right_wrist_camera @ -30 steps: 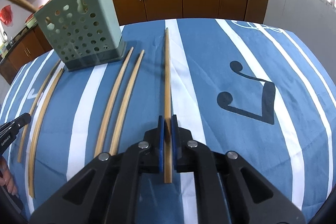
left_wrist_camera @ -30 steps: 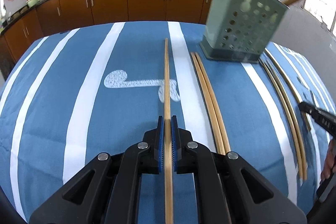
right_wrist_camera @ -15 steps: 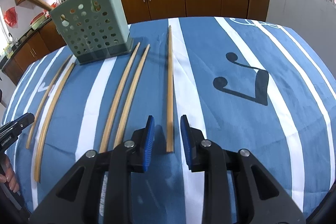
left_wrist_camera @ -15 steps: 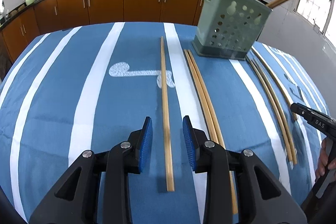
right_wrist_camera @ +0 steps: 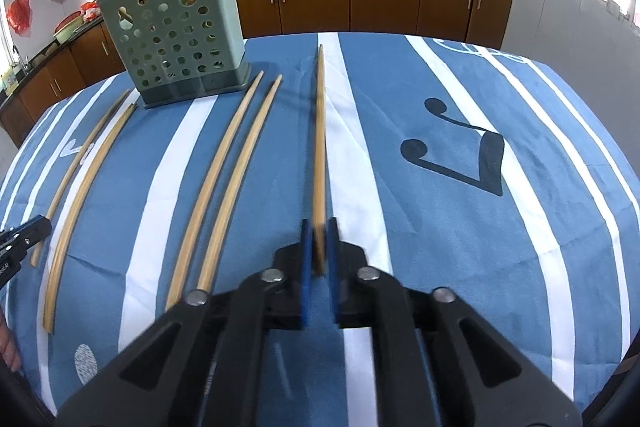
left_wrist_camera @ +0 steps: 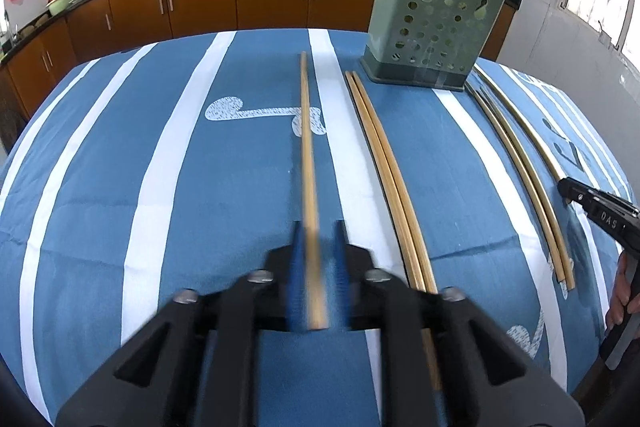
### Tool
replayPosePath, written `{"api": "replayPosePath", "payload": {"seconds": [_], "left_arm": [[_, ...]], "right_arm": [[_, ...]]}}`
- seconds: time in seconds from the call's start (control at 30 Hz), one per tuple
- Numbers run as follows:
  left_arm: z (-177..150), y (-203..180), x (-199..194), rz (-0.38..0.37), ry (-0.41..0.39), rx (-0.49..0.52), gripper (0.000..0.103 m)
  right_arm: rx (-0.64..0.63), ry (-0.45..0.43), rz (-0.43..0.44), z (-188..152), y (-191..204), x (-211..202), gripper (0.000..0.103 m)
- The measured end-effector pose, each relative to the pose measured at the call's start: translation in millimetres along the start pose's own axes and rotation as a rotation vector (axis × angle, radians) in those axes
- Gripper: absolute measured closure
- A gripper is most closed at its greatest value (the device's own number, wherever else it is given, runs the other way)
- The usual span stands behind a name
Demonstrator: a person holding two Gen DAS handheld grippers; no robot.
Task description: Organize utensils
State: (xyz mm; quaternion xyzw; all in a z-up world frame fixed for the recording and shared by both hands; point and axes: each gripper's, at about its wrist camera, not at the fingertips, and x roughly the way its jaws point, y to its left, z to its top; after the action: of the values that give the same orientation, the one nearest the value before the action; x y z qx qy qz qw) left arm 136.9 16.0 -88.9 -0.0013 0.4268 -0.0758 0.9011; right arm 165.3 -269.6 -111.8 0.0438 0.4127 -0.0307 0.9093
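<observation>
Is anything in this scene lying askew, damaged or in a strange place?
Nothing looks damaged. The green holder stands upright on the cloth, and a few chopsticks inside it lean outward. The loose chopsticks lie roughly parallel; their bend is likely lens distortion. Each gripper has one chopstick between its fingers.

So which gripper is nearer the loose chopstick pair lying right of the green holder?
Right. The right gripper, closed on a chopstick, has the pair just to its left; the left gripper is farther left, past another pair.
</observation>
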Motion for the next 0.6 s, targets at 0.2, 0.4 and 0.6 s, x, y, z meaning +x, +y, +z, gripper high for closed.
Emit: {"api": "replayPosePath", "payload": {"seconds": [0.2, 0.4, 0.6], "left_arm": [[0.8, -1.4, -1.6, 0.014, 0.005, 0.027, 0.096], [12.7, 4.0, -26.1, -0.006, -0.070, 0.004, 0.096], [25.9, 9.3, -48.0, -0.024, -0.149, -0.027, 0.096]], "right_arm": [[0.030, -0.027, 0.021, 3.1, -6.2, -7.5, 0.096], [0.047, -0.147, 0.044, 15.8, -13.8, -40.6, 0.096], [0.069, -0.226, 0.058, 24.2, -19.7, -58.7, 0.096]]}}
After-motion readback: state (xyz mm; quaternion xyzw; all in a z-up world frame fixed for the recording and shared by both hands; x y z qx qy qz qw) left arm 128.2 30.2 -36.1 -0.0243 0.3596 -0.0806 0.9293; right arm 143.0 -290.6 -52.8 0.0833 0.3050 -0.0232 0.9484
